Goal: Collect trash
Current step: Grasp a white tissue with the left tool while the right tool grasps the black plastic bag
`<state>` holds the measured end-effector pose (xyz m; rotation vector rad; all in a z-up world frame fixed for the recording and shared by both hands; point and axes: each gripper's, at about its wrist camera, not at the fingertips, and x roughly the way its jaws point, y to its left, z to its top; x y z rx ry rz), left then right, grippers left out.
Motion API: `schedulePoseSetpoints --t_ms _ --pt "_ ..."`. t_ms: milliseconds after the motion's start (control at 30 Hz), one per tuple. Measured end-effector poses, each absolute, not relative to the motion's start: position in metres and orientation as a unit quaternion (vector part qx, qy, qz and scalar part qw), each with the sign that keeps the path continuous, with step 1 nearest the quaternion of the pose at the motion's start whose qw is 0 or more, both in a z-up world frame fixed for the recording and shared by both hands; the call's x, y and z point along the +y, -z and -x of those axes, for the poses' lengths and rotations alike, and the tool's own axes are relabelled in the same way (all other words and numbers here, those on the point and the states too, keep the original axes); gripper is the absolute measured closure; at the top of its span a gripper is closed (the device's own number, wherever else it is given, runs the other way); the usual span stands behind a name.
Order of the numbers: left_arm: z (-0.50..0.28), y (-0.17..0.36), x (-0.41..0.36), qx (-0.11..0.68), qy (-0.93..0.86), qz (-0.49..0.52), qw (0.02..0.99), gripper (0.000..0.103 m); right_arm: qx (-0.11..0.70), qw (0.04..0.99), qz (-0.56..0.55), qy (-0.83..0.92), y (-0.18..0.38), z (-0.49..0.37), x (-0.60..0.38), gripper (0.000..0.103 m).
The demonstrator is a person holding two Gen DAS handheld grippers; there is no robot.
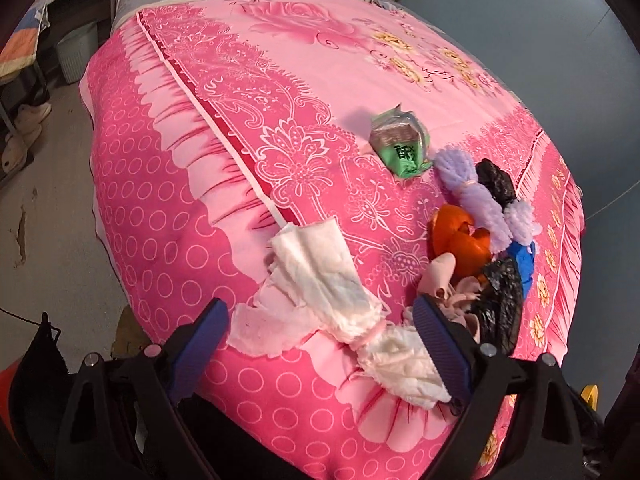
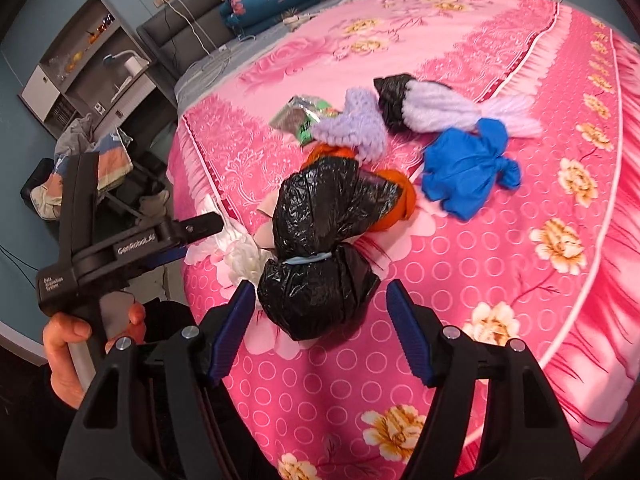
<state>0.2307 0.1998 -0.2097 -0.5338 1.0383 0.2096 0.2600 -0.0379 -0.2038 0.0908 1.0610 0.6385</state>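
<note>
The pick-up stage seems to be in hand: the left gripper (image 1: 320, 332) is held with its jaws wide apart over the white tissue (image 1: 320, 292) at the near edge of the bed (image 1: 168, 184), and the right gripper (image 2: 320, 328) is likewise spread around the tied black bag (image 2: 324, 248), neither clamped on anything. Next, a closing of the jaws on each item is probably called for, low enough that soft material is caught. No bin for the trash can be picked out, and what is under the black bag beside the orange peel (image 2: 394, 196) is hidden.
</note>
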Motion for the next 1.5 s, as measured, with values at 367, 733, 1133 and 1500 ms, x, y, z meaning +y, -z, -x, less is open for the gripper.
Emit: schedulePoseSetpoints --t_ms 367,733,1133,1500 --pt "-0.244 0.221 0.200 0.499 -0.100 0.246 0.825 0.020 0.515 0.802 -0.020 -0.300 0.222 -0.273 -0.014 0.044" --pt "-0.253 0.226 0.189 0.509 -0.086 0.224 0.827 0.077 0.530 0.792 -0.014 -0.303 0.237 -0.281 -0.002 0.063" --pt "-0.237 0.205 0.182 0.483 -0.071 0.212 0.846 0.087 0.508 0.803 -0.032 -0.311 0.216 -0.271 -0.012 0.072" --pt "-0.216 0.182 0.185 0.460 -0.067 0.208 0.861 0.087 0.476 0.821 -0.037 -0.314 0.176 -0.249 -0.036 0.072"
